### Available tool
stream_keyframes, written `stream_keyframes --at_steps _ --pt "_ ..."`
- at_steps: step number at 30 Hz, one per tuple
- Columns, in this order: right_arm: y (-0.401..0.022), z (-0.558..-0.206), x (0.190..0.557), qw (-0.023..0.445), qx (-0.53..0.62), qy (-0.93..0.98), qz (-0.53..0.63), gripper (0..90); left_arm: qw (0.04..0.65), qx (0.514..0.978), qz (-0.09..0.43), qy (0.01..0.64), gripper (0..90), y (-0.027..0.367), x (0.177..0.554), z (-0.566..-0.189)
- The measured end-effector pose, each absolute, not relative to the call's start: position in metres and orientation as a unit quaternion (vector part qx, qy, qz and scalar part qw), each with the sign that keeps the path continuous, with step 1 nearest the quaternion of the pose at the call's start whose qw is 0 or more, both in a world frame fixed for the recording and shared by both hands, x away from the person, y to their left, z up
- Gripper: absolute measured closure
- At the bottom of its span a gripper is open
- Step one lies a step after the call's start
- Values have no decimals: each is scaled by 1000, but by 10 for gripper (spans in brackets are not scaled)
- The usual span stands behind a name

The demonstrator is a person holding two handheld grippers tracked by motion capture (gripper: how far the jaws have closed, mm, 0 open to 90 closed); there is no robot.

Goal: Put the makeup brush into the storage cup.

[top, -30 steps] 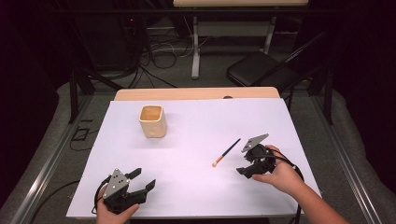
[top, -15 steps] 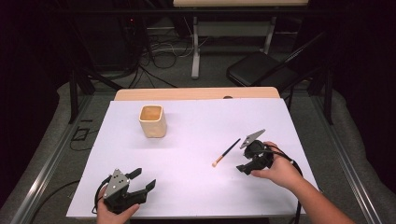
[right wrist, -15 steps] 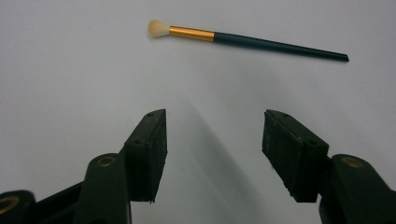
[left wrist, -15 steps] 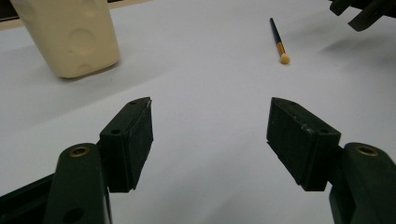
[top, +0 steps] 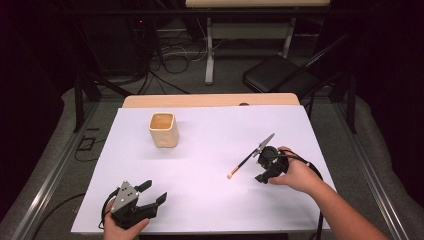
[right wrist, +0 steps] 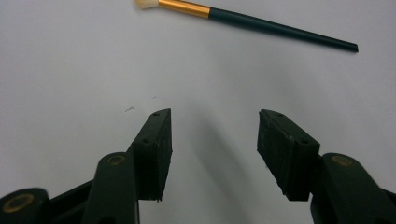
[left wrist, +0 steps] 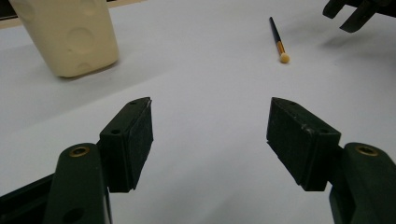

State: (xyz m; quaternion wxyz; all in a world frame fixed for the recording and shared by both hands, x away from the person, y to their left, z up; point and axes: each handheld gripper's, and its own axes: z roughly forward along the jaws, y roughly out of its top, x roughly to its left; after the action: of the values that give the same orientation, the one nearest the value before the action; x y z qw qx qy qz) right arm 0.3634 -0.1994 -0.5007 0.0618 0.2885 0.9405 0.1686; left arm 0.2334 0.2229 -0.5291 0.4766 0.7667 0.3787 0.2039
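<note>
Makeup brush [top: 246, 161] flat on surface, toward right edge, just ahead of right tongs [right wrist: 214, 140]: spread, closing, nothing between. Left tongs [left wrist: 210, 135] spread, empty. Brush light, stiff, thin; pinch dark handle mid-length, avoid soft tip.

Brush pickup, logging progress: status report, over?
Right gripper open, just narrowing, short of brush. Left gripper open, idle. Brush flat on table, nothing blocking.

Cup [top: 164, 130] far left on table [top: 215, 200], brush [top: 244, 163] right, just left of right gripper [top: 262, 166]
</note>
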Motion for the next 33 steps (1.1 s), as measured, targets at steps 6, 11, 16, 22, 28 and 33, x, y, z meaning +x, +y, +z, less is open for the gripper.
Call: stream_keyframes --at_steps 6,11,16,22,28,33 --pt "-195 -502 371 55 277 948 149 455 475 768 204 378 317 223 233 -529" --pt "-192 -503 376 50 277 949 141 458 475 768 203 378 317 223 234 -529" --pt "-189 -502 381 56 263 956 120 464 475 768 202 378 317 223 234 -529" --pt "-186 -500 385 52 259 957 119 466 475 769 202 378 317 222 234 -529" --pt "-182 -497 389 59 236 965 100 467 473 770 201 377 317 223 234 -530" --pt "-177 -494 395 61 213 971 94 466 474 770 199 378 317 222 235 -530"
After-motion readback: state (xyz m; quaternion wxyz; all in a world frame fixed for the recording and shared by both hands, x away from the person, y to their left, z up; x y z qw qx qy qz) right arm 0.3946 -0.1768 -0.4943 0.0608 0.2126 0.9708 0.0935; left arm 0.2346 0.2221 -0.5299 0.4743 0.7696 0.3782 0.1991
